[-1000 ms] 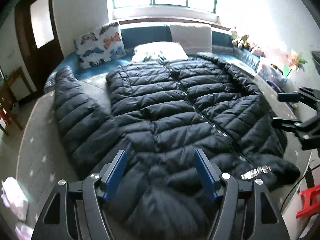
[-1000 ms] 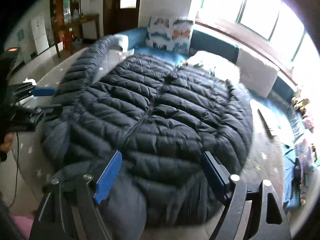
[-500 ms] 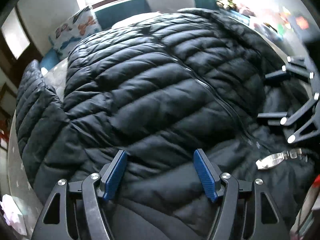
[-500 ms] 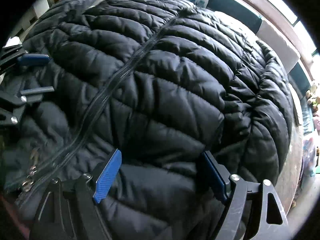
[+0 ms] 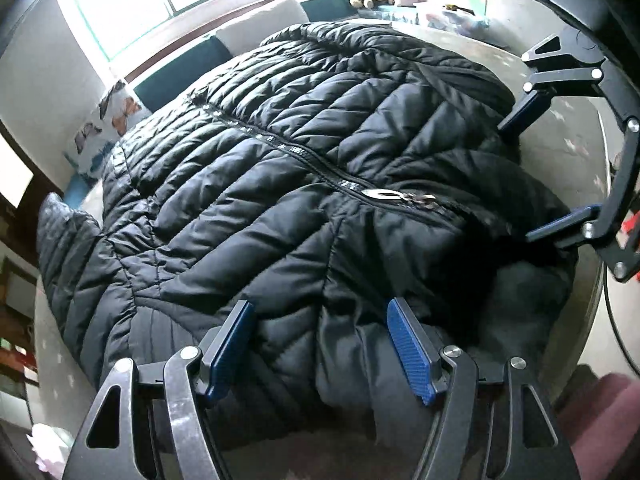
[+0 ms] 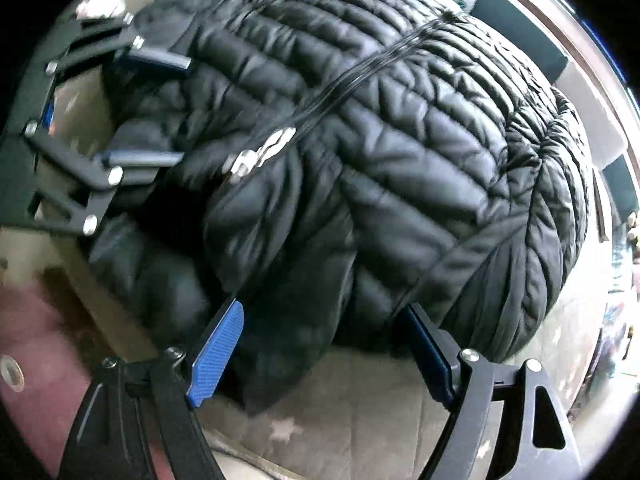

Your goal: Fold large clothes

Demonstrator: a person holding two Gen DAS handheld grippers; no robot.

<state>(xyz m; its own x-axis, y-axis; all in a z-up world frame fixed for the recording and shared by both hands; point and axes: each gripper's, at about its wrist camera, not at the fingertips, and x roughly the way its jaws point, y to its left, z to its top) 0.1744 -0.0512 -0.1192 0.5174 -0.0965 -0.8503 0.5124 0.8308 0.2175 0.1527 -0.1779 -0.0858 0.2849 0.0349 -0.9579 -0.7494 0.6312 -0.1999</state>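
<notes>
Left wrist view: the left hand-held gripper [image 5: 320, 344], jaws wide and holding nothing, hangs over the near hem of a black puffer jacket [image 5: 280, 184] spread front-up on a star-print bed [image 5: 568, 148]; its zip pull [image 5: 384, 194] lies mid-front.

Right wrist view: the right hand-held gripper [image 6: 320, 352], also wide and empty, straddles the jacket's near corner [image 6: 280, 344].

This looks like the approach before a first fold; next, both should close on the hem and lift together. No readable brand or writing.
</notes>
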